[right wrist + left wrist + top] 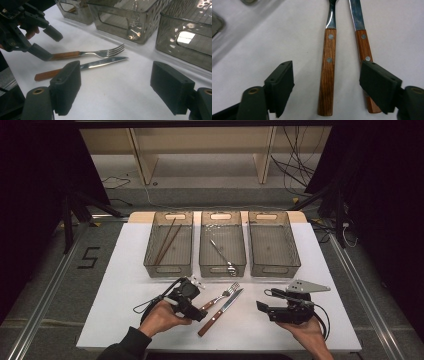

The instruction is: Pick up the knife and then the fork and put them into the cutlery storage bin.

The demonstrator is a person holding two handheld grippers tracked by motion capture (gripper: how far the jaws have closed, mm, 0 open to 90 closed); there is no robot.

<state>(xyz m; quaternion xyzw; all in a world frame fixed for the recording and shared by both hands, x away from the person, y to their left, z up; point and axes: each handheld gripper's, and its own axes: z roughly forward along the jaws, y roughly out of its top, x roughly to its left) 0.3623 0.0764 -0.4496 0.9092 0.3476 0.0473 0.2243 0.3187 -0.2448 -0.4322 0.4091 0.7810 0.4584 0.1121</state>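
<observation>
Between left tongs (325,82), fork (327,72) lengthwise, tines away, handle near.

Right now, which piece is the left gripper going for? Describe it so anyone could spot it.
On the white table, in front of the three grey bins, two wooden-handled pieces lie side by side. It is the fork, its handle between the open left gripper; its neighbour, the knife, has a flat blade.

Wood-handled fork (327,75) lies flat on the table beside knife (362,42).

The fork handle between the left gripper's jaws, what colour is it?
Reddish-brown wood with two silver rivets; the fork handle shows best in the left gripper view.
</observation>
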